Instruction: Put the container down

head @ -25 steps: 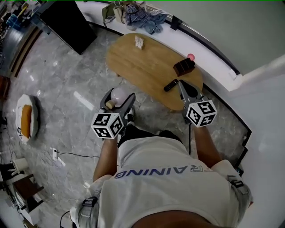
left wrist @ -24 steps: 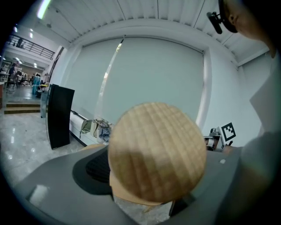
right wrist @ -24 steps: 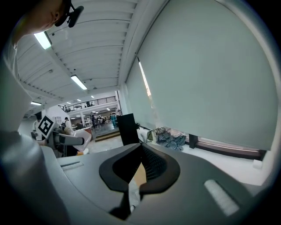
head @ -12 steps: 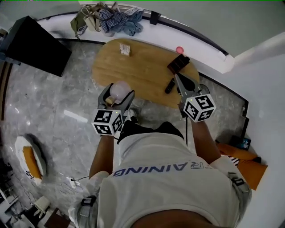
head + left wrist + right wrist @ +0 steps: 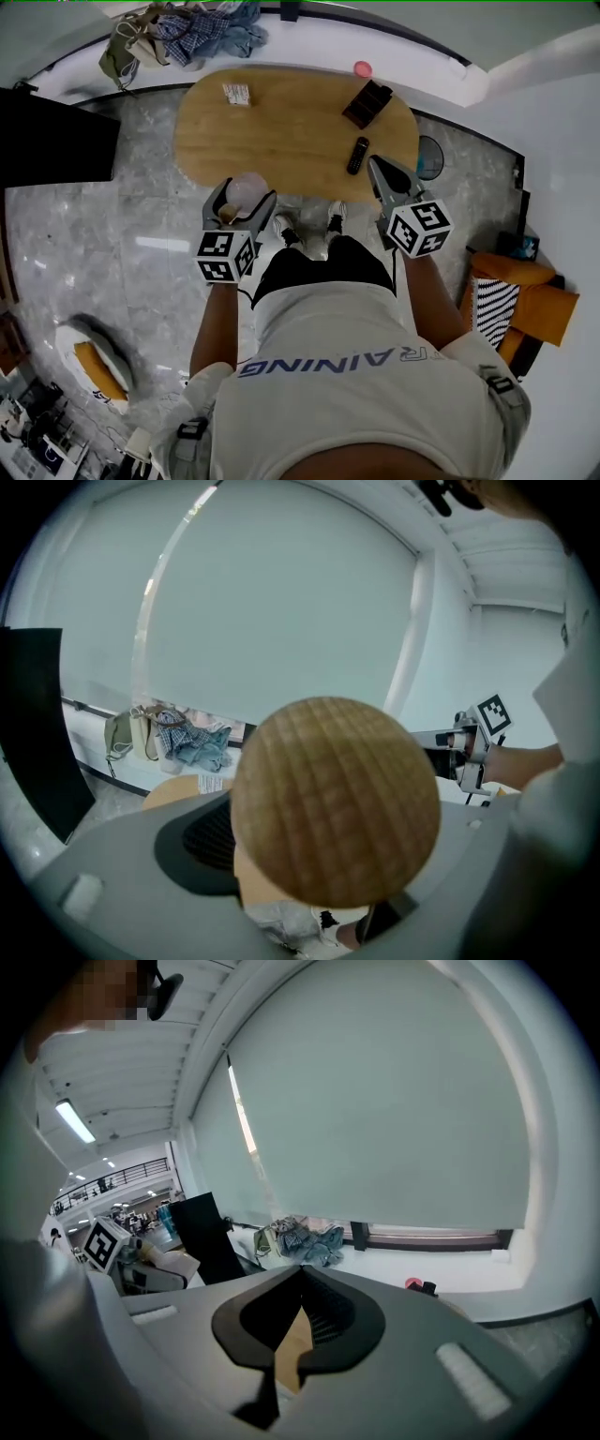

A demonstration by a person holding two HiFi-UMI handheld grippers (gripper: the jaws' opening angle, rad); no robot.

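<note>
In the head view my left gripper (image 5: 240, 199) is shut on a pale round container (image 5: 248, 190), held in the air just short of the near edge of the oval wooden table (image 5: 281, 131). The container's tan wooden lid (image 5: 335, 799) faces the camera and fills the middle of the left gripper view, with a grey jaw on either side. My right gripper (image 5: 381, 171) hangs over the table's near right edge. In the right gripper view its jaws (image 5: 300, 1283) are shut with nothing between them.
On the table lie a black remote (image 5: 356, 155), a dark box (image 5: 367, 103) and a small white pack (image 5: 235, 93). A heap of clothes and bags (image 5: 187, 33) sits on the ledge behind. A black panel (image 5: 52, 141) stands left, an orange seat (image 5: 520, 295) right.
The head view has swung round, so the table now lies square ahead and closer to both grippers. The left gripper still holds the container; the right one stays shut.
</note>
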